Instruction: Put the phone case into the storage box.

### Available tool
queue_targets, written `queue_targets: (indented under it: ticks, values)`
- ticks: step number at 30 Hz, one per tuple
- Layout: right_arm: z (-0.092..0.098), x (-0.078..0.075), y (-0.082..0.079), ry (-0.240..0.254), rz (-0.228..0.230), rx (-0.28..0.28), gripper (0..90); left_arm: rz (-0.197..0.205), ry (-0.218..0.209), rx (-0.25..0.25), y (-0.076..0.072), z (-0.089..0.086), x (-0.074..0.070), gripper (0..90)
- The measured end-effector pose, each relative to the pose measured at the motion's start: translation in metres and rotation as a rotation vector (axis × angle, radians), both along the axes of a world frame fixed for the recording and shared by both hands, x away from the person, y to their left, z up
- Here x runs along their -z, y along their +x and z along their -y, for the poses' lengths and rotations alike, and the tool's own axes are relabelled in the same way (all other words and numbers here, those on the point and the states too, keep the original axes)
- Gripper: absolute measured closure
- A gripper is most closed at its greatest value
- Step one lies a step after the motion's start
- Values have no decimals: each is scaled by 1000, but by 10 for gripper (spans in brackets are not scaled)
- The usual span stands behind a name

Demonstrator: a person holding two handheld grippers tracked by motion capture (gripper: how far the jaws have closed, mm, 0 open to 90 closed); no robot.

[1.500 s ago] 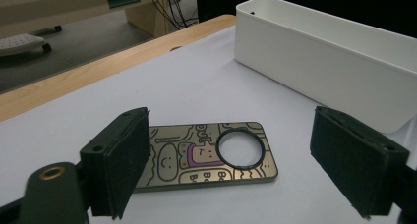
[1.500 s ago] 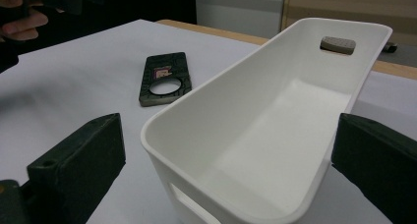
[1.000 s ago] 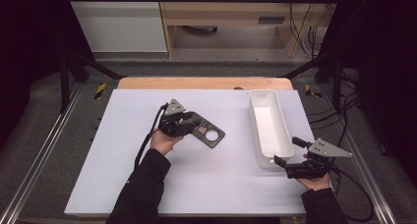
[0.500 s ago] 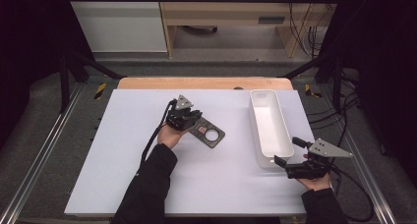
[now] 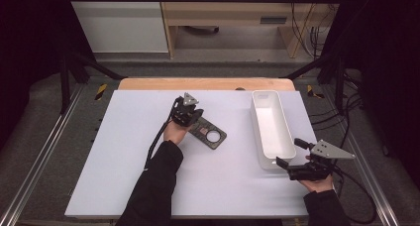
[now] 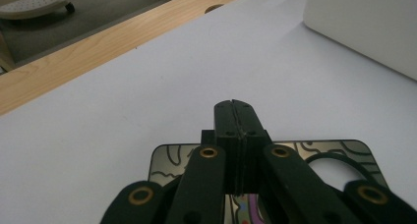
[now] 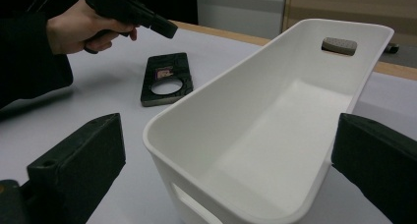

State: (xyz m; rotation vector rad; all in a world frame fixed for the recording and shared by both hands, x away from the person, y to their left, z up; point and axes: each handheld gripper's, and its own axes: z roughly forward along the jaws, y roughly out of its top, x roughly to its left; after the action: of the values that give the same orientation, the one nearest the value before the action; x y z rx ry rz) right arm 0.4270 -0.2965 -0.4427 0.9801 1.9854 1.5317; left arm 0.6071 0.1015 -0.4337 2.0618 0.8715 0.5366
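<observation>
Both grippers are black: the left gripper has brass-ringed pivot screws on its linkage arms, the right gripper a grey three-cornered plate. Black cables trail from each. Sleeves look black, perhaps dark navy.

A flat, dark rectangular plate with rounded corners lies face up on the white bench sheet, well to the left of the long white plastic bin. It sits at a slant to the bin's long side. A round hole pierces the end nearer the bin's near end, and a small pink-and-white patch marks its middle. Seen close, its glossy surface carries thin black curving lines. Its far end lies under a pair of tongs.
</observation>
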Motion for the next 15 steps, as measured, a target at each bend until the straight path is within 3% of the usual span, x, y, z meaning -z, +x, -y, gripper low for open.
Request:
queue_targets:
  ticks: [7, 15]
  values:
    - [0, 0, 0, -1, -2, 0, 2, 0, 8, -9, 10, 5, 6, 889]
    - [-1, 0, 0, -7, -2, 0, 2, -43, 47, -18, 23, 14, 17, 890]
